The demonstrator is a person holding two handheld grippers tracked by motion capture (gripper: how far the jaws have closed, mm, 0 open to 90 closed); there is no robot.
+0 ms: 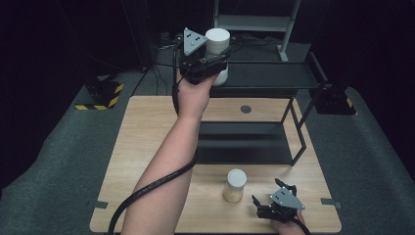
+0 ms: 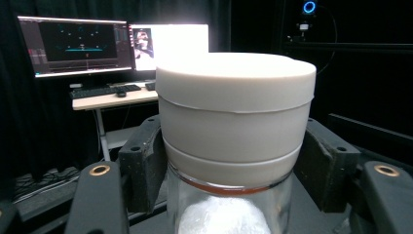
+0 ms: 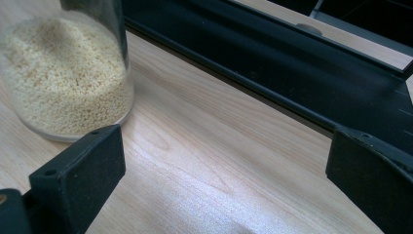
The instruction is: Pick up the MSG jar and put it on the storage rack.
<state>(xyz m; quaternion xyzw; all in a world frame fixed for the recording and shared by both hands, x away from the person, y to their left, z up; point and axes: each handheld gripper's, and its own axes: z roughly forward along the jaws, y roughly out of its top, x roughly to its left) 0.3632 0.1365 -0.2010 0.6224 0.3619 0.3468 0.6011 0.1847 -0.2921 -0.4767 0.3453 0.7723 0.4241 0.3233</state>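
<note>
Clamping white-lidded jar point(image 1: 218, 54), left gripper point(image 1: 203, 63); right gripper point(image 1: 274, 203) jaws wide, seemingly empty, beside grain jar point(image 1: 235, 185).

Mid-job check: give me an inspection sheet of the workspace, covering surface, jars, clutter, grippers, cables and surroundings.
Surface: wooden table, with a black two-tier shelf on its far half.
Job's things: white-lidded jar held up at the top tier; grain-filled jar upright on the table, near the front.
Clutter: nothing seen.
Grippers: left gripper shut on the white-lidded jar below its lid; right gripper open, low over the table beside the grain-filled jar, not touching it.
Cables: black cable trails along the left forearm.
Surroundings: dark curtains, lit monitors on a desk.
</note>
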